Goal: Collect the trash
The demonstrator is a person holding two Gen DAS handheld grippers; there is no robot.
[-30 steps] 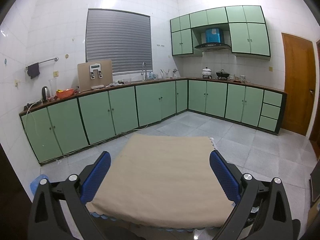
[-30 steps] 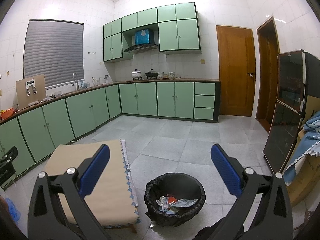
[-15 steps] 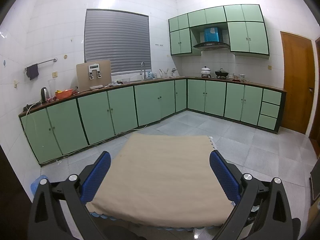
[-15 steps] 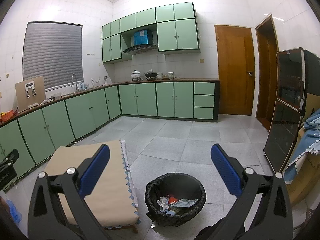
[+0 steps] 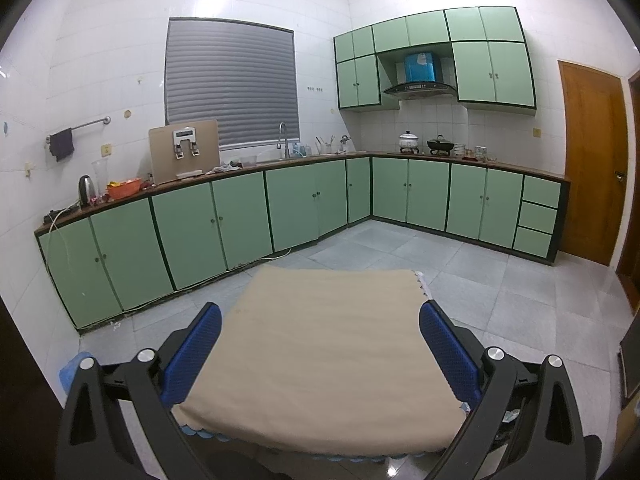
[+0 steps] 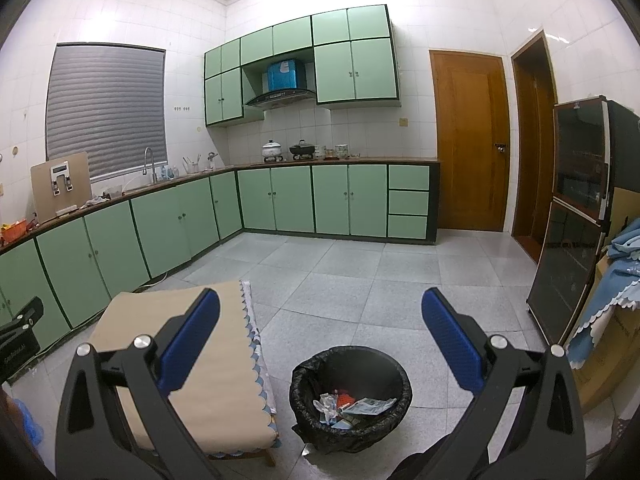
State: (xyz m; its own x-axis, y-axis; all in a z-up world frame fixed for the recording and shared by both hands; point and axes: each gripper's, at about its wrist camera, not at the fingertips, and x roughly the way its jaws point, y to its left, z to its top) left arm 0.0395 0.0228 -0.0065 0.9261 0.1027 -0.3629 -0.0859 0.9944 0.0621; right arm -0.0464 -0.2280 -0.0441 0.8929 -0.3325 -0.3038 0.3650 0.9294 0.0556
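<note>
Beige cloth covers a low table (image 5: 320,360), and the left gripper (image 5: 320,312) hangs above its near edge with both blue-padded fingers (image 5: 192,350) spread wide and nothing between them. The cloth's top is bare; a blue scalloped trim shows under its near edge.

The right gripper (image 6: 320,300) is held over the tiled floor (image 6: 360,280), just off the table's right edge, its jaws also wide apart and empty. Below it, between its fingers in the right wrist view, stands a round bin (image 6: 351,364) lined with a black bag. The bin sits on the floor just beside the table's near right corner. Inside lies the trash (image 6: 352,404): crumpled white paper, a flat wrapper, something red, and a bluish scrap.

Green cabinets (image 5: 200,232) run along two walls under a dark worktop (image 5: 280,163). At the worktop's left end are a kettle (image 5: 86,189) and an orange basket (image 5: 123,187); further along stands a brown board (image 5: 184,151), then a tap (image 5: 283,139). Two pots (image 6: 286,149) sit on the far stretch under the hood (image 6: 280,98). A wooden door (image 6: 468,152) is shut on the right.
</note>
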